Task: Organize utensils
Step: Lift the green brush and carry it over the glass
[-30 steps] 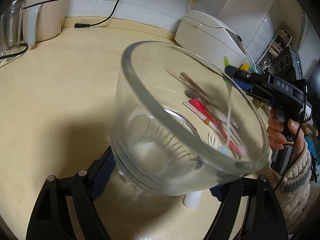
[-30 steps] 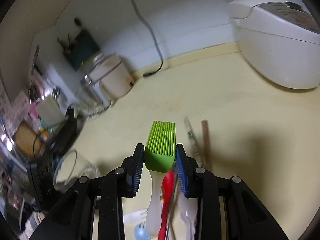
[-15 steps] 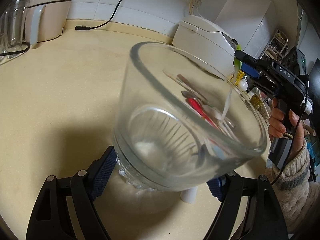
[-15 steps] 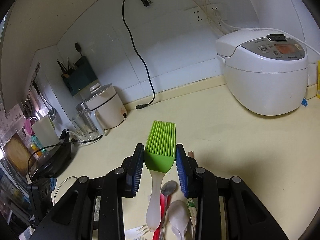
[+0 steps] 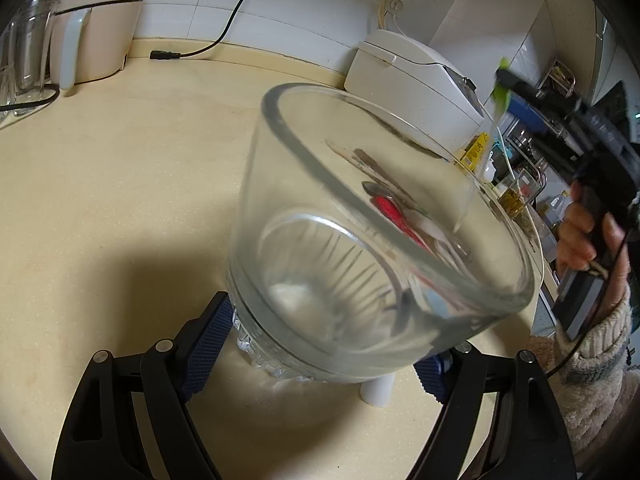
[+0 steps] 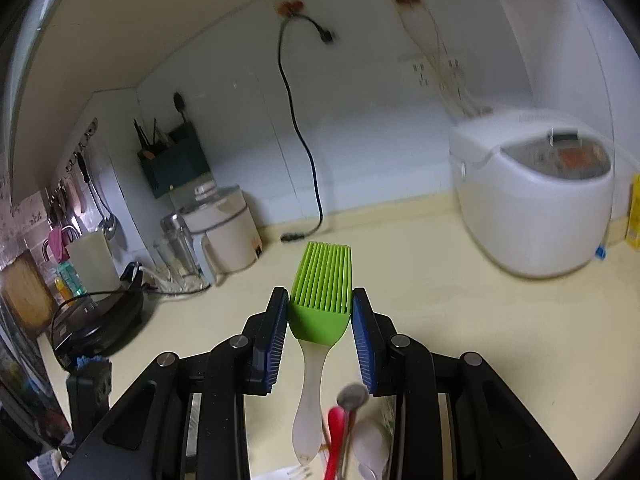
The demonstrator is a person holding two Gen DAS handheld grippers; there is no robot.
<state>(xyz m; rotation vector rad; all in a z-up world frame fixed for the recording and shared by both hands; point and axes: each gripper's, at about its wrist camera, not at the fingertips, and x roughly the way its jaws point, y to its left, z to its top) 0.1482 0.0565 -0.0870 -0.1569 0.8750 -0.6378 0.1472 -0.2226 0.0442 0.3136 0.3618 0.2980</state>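
A wide clear glass jar (image 5: 360, 220) is tilted, mouth toward the camera, with my left gripper (image 5: 320, 344) shut on its ribbed base. Through the glass I see utensils lying on the counter, among them a red spoon (image 5: 394, 216). My right gripper (image 6: 320, 308) is shut on the head of a green silicone brush (image 6: 320, 292), and the brush's white handle (image 6: 310, 400) hangs down toward the camera. Below it lie a red spoon (image 6: 335, 436), a metal spoon (image 6: 352, 396) and a white spoon (image 6: 372, 448). In the left wrist view the right gripper (image 5: 516, 88) is up and to the right of the jar, a hand (image 5: 580, 236) on its grip.
A white rice cooker (image 6: 536, 200) stands at the back right of the beige counter (image 5: 120, 200). A cream kettle (image 5: 96, 28), glass jars (image 5: 28, 52) and a loose power plug (image 5: 164, 55) are at the back left. A black griddle (image 6: 100, 320) sits at the left. A small white cylinder (image 5: 376, 392) lies under the jar.
My right gripper has lifted the green brush off the counter and tipped up toward level; the other utensils stay on the counter. The left gripper and jar have hardly moved.
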